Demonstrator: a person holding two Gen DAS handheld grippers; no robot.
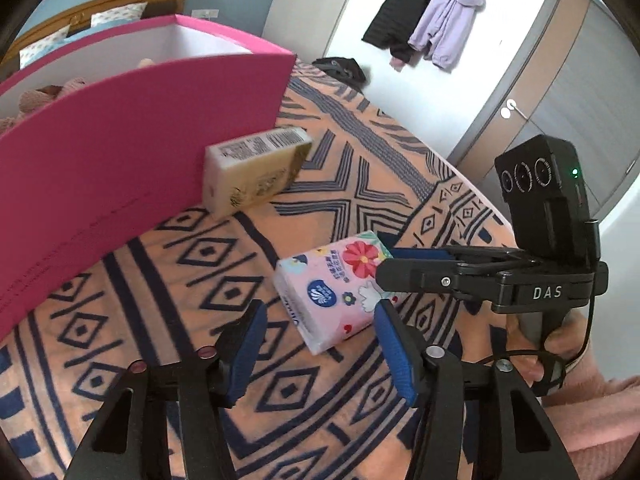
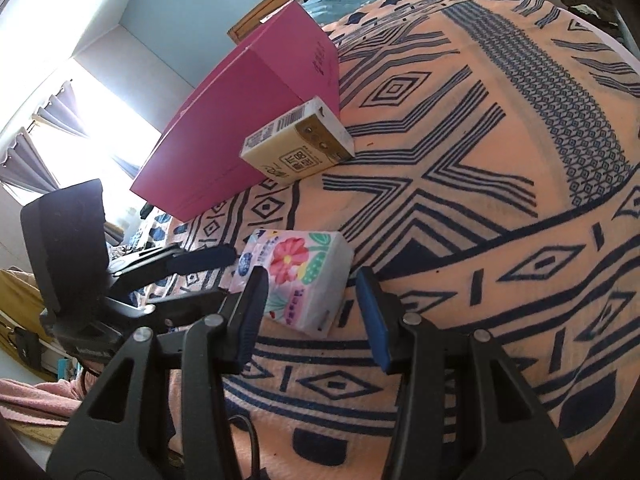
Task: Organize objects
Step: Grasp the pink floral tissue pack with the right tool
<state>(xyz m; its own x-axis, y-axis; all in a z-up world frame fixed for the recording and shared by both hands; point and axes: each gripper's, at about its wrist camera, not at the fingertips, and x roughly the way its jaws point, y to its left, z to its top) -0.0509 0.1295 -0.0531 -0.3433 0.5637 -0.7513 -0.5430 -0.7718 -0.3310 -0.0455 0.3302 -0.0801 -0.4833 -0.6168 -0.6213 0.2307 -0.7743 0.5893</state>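
Two grippers meet over the orange, blue-patterned blanket (image 2: pixel 460 208) on the bed, near its edge closest to the cameras. The left gripper (image 1: pixel 320 344) has its blue fingers (image 1: pixel 248 344) spread, with nothing pinched; the right-hand finger sits at the near corner of a flowered tissue pack (image 1: pixel 332 288), whether touching I cannot tell, and the other finger stands clear of it. The right gripper (image 2: pixel 316 308) also has its fingers (image 2: pixel 374 320) spread apart; in its own view the left finger overlaps the pack's near-left edge, and the other finger stands just beside the pack's right side, with a gap showing. Seen from the left wrist, one right finger lies along the pack's far-right edge. No squeeze on the pack is visible.

That tissue pack lies flat on the blanket, printed face up, its long axis running from the near side of the bed diagonally away toward the far right.

Farther on, a cream tissue box (image 2: pixel 298 146) leans tilted against the wall of a pink box (image 1: pixel 120 152), its barcoded end raised, long axis roughly along that wall. Beyond, jackets (image 1: pixel 424 16) hang on a white wall.
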